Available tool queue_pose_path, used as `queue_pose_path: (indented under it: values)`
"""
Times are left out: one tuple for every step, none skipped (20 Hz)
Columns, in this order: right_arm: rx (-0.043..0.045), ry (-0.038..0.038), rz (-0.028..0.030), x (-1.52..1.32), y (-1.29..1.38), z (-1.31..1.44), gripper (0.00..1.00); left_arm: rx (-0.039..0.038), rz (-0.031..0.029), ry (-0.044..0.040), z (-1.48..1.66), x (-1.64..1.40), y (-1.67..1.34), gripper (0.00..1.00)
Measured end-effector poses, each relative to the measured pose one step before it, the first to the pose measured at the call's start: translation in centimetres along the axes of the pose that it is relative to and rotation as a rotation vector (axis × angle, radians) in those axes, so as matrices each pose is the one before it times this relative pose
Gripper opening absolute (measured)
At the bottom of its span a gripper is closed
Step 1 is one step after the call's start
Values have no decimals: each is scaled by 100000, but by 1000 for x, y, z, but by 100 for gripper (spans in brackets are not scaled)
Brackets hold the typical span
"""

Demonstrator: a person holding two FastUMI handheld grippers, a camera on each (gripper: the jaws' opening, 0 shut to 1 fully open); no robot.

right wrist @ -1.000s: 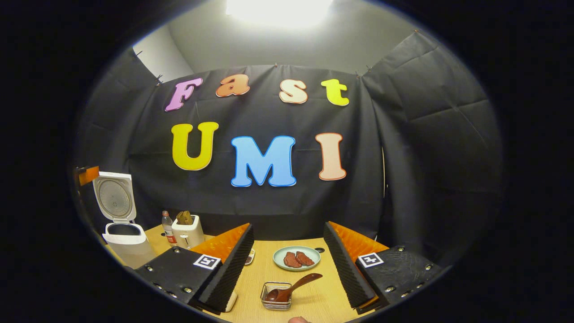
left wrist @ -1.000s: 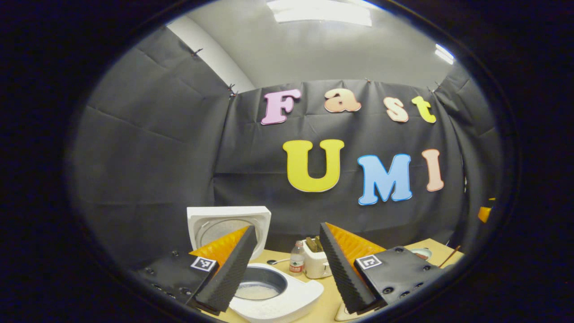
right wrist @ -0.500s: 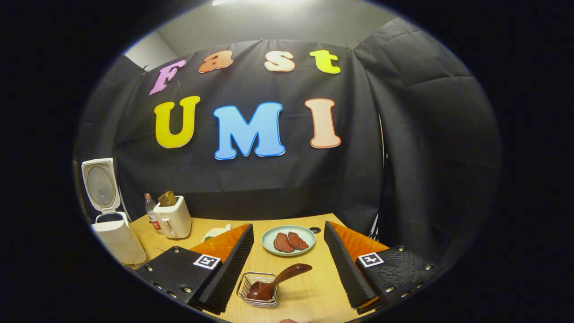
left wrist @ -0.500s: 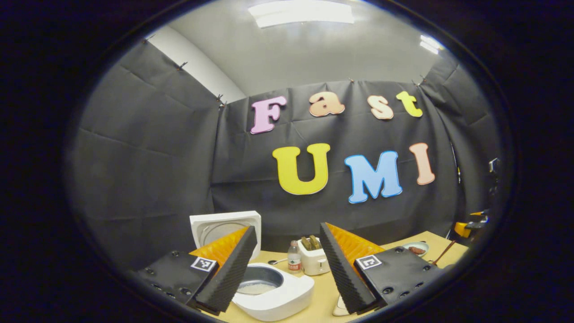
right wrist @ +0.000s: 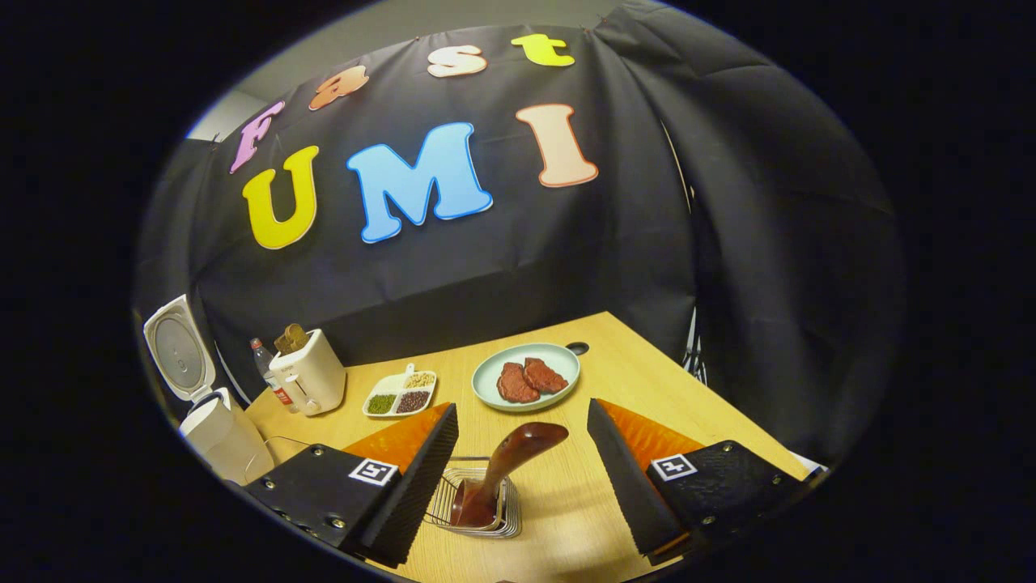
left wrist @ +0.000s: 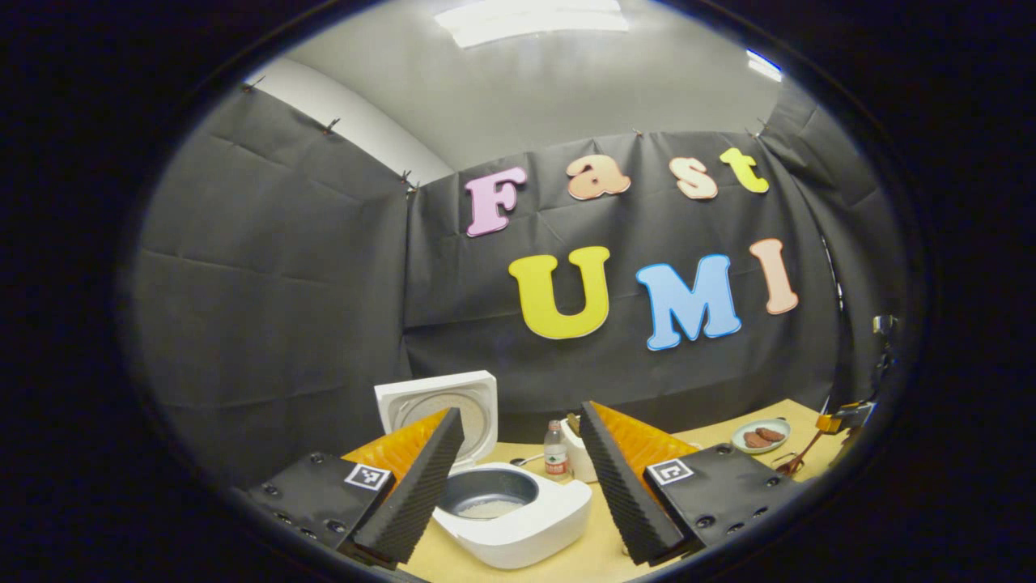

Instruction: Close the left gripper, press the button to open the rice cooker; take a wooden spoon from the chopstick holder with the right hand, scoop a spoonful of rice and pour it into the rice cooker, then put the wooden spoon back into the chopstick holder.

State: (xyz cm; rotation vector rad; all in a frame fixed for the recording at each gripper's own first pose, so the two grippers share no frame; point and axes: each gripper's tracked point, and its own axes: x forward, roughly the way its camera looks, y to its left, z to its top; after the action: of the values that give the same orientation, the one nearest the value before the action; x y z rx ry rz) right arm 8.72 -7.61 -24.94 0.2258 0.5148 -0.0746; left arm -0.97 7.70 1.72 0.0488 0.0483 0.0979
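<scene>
The right gripper (right wrist: pixel 518 478) hangs over the wooden table (right wrist: pixel 647 380) with its fingers spread wide and nothing between them, tipped down toward the wire chopstick holder (right wrist: pixel 477 506) that sits low between the two fingers. The wooden spoon (right wrist: pixel 502 470) stands in that holder, bowl down inside the wire, its long axis rising from the holder toward about 1 o'clock, with the rounded handle end uppermost and clear of both fingers. Beyond it, toward 12 o'clock, lies a plate (right wrist: pixel 526 379) with two pieces of meat; a divided dish of beans (right wrist: pixel 399 393) sits at roughly 11 o'clock, and a toaster (right wrist: pixel 307 380) with a bottle (right wrist: pixel 263 368) beside it stands farther toward 10 o'clock. In the left gripper view, the left gripper (left wrist: pixel 518 486) is held level and likewise released, fingers apart and grasping nothing, aimed at the rice cooker (left wrist: pixel 518 518), which stands on the table between its fingers. The cooker's lid (left wrist: pixel 441 405) is swung up and stands nearly upright at the back, toward 11 o'clock, leaving the inner pot (left wrist: pixel 494 494) open with a pale layer of rice in the bottom.
</scene>
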Motion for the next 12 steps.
queue_pose_path:
  values:
    - [1182, 2413, 497, 381, -20, -753, 98, 197, 799, 656, -125, -180, 191, 99]
    - [1441, 3306, 123, 477, 16, -977, 98, 411, 871, 496, -85, -125, 343, 99]
    - [1671, 3363, 73, 266, -69, -906, 98, 451, 677, 357, -71, -113, 251, 99]
    - [1483, 3113, 336, 405, 23, -845, 98, 493, 432, 291, 1, -97, 172, 99]
    - [1778, 2259, 913, 372, 203, -665, 98, 600, 407, 20, -37, -121, 159, 99]
    - [1060, 1696, 510, 127, 2, -349, 86, 647, 362, -80, 79, -126, 81, 99]
    - [675, 919, 518, 197, 91, -271, 81, 649, 198, -71, 105, -43, 125, 99]
    - [726, 1832, 1053, 205, 281, -449, 75, 606, 353, 118, -53, 53, 101, 99]
    - [671, 1786, 1769, 74, 486, -329, 75, 726, 439, 2, -138, -125, 79, 99]
    - [173, 769, 1338, 53, 132, -212, 72, 606, -1, 198, -29, 76, 32, 99]
    - [-686, -228, 871, 28, 204, 58, 75, 352, -69, 266, -142, 72, -72, 99]
    - [347, -3266, -541, 131, 156, 578, 60, 6, -214, 184, -49, 52, 22, 99]
